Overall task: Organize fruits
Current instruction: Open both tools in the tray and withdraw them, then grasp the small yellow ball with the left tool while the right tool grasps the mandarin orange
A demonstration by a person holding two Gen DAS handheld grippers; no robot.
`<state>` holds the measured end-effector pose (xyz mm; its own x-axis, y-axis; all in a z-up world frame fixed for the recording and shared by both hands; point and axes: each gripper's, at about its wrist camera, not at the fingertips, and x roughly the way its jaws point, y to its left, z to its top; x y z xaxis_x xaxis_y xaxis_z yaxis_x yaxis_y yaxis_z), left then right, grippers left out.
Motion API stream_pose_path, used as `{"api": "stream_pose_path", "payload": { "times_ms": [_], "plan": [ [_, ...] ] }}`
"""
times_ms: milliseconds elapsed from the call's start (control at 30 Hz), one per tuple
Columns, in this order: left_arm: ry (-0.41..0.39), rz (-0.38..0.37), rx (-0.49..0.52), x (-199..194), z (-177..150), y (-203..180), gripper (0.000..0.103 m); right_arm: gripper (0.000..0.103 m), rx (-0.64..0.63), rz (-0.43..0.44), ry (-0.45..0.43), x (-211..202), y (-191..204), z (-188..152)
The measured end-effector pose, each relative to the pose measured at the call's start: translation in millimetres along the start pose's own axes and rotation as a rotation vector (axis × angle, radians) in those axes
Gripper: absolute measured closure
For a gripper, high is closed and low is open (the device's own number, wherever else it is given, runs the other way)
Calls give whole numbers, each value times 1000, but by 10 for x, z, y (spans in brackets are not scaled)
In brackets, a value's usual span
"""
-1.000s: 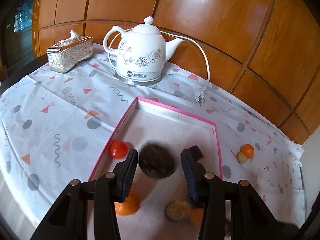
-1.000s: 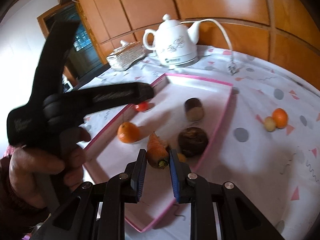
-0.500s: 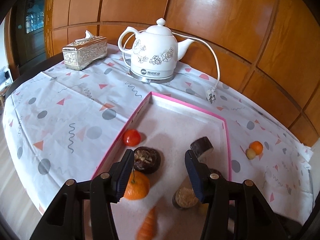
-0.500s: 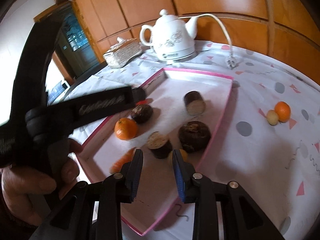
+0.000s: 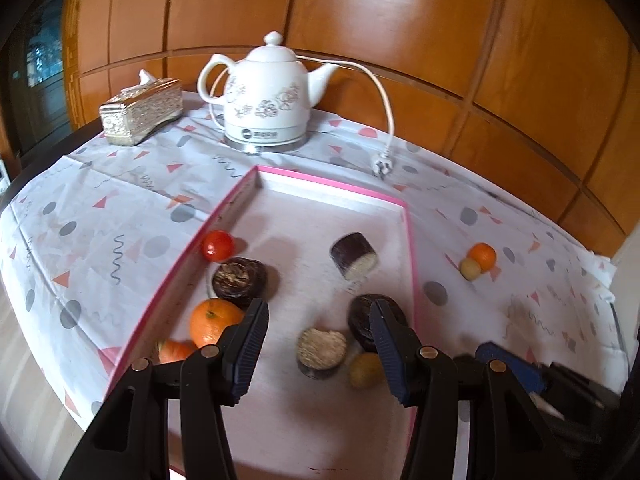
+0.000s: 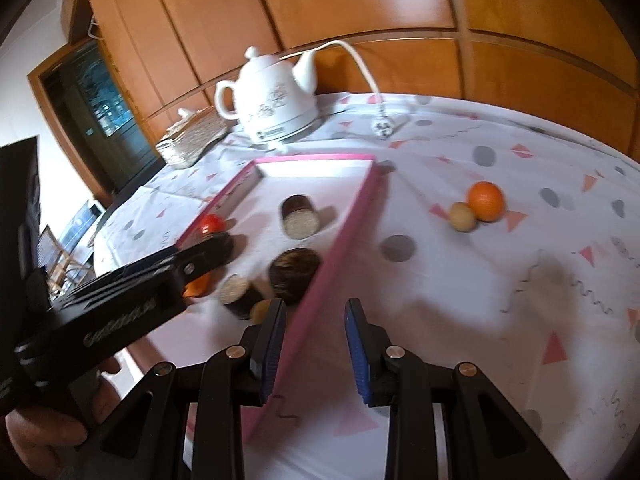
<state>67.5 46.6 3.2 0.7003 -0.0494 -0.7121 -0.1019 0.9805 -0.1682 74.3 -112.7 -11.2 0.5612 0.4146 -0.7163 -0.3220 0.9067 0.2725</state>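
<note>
Left wrist: we saw the left gripper (image 5: 318,344) spread and empty above the pink tray (image 5: 412,264), most fruit gathered at its near end. Right wrist: the right gripper (image 6: 316,344) hung parted, gripping nothing, over the tray's right rim (probably heading out), since an orange (image 6: 485,201) and a small yellowish fruit (image 6: 463,217) lay outside on the tablecloth (image 6: 500,280).

Both grippers let go and pull back from the tray

The right gripper (image 6: 314,344), clamped on the carrot (image 5: 176,350) a second ago, now stands parted and empty over the pink tray rim (image 6: 340,236), with the carrot lying in the tray's near left corner beside the orange (image 5: 212,320). The left gripper (image 5: 318,354) has drawn back from the dark round fruit (image 5: 239,282), which rests by the tomato (image 5: 217,245).
</note>
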Motion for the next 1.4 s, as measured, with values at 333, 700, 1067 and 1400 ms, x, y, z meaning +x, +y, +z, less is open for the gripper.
{"api": "stream_pose_path", "payload": {
  "times_ms": [333,700,1067,1400],
  "plan": [
    [17,-37,71,-10,-89,-290,50,72,66,-47,-18,-100,-331,-5],
    [38,-80,144,42,-157,-577,50,72,126,-96,-21,-142,-645,-7],
    [63,-128,210,160,-244,-829,50,72,163,-145,-13,-83,-972,85],
    [72,-166,237,311,-262,-993,50,72,186,-166,-19,54,-1176,271]
  ]
}}
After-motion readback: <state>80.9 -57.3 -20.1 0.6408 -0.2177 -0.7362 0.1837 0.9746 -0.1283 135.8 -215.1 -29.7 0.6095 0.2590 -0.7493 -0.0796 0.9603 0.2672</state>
